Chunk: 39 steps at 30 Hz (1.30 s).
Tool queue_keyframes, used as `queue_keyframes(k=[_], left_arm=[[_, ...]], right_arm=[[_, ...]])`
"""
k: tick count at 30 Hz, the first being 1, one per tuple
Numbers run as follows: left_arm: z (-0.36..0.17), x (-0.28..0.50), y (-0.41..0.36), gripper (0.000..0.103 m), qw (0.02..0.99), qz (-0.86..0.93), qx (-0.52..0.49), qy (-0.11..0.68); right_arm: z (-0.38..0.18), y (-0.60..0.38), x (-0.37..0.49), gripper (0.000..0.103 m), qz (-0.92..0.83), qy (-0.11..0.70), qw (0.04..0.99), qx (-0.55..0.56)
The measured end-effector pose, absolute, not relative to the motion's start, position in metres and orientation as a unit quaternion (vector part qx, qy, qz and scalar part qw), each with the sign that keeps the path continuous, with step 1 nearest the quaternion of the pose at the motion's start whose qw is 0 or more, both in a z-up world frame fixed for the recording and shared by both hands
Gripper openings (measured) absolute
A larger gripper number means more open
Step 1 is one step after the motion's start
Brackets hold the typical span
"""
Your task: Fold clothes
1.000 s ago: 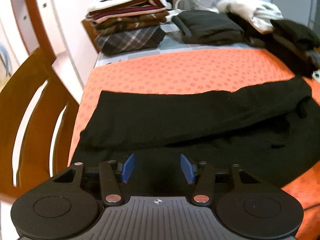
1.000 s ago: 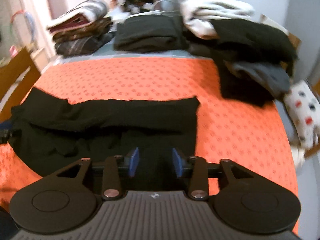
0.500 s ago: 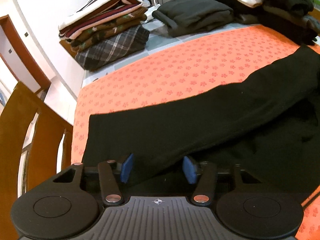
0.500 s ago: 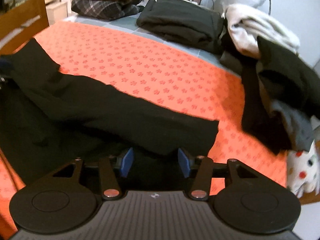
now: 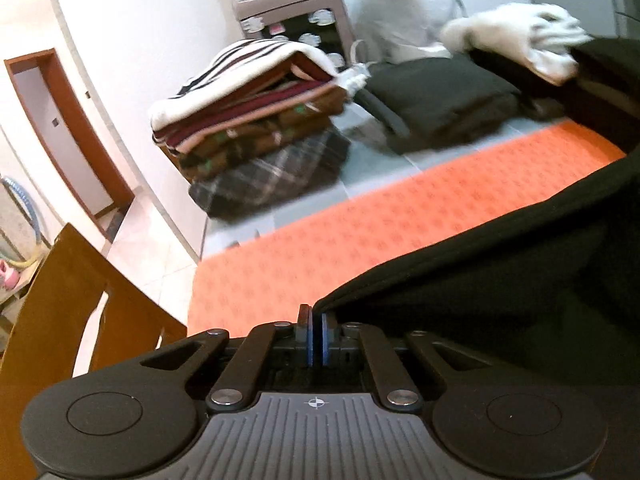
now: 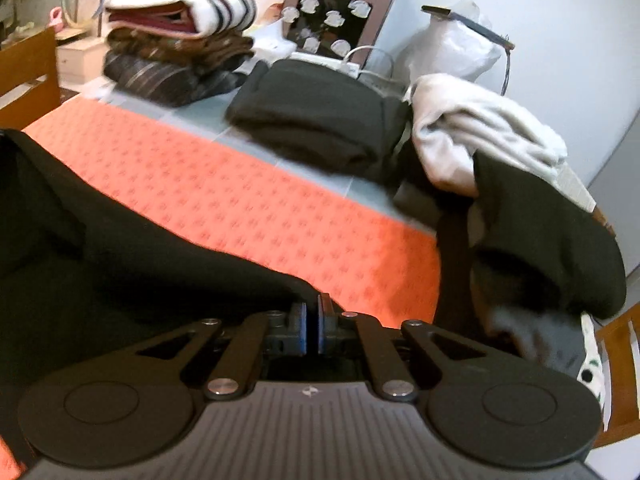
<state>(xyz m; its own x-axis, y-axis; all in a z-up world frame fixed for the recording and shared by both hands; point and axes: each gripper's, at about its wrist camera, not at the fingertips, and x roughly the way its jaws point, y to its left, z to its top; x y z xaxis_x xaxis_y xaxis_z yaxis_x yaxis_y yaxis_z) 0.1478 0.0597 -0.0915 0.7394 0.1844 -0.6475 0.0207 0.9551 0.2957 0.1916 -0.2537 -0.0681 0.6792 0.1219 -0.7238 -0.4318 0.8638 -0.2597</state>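
Across the near half of the orange tabletop [image 5: 360,240] we've got the black garment [image 6: 132,248] spread out. Both grippers sit at its corners: left gripper [image 5: 316,334] with jaws pinched together on the left corner, right gripper [image 6: 310,328] clamped on the right one, though the dark cloth makes the exact bite hard to see. Looks like we're mid-fold, edge gripped. Next move needs both corners carried together, evenly, so the edge lands straight. Folded stack [image 5: 256,120] waits far left.
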Motion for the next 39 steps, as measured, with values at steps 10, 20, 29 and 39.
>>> queue_keyframes(k=[10, 20, 29, 39], left_arm=[[-0.100, 0.213, 0.077, 0.011, 0.918, 0.067, 0.104, 0.377], [-0.107, 0.215, 0.105, 0.065, 0.919, 0.070, 0.036, 0.385], [-0.068, 0.160, 0.117, 0.080, 0.925, 0.082, 0.009, 0.372], [-0.066, 0.119, 0.138, 0.080, 0.913, 0.101, 0.003, 0.396]], right_arm=[[-0.108, -0.237, 0.281, 0.006, 0.135, 0.435, 0.869, -0.196], [-0.104, -0.260, 0.288, 0.039, 0.127, 0.460, 0.870, -0.122], [-0.072, -0.300, 0.228, 0.049, 0.138, 0.469, 0.870, -0.067], [-0.076, -0.333, 0.149, 0.049, 0.121, 0.493, 0.862, 0.008]])
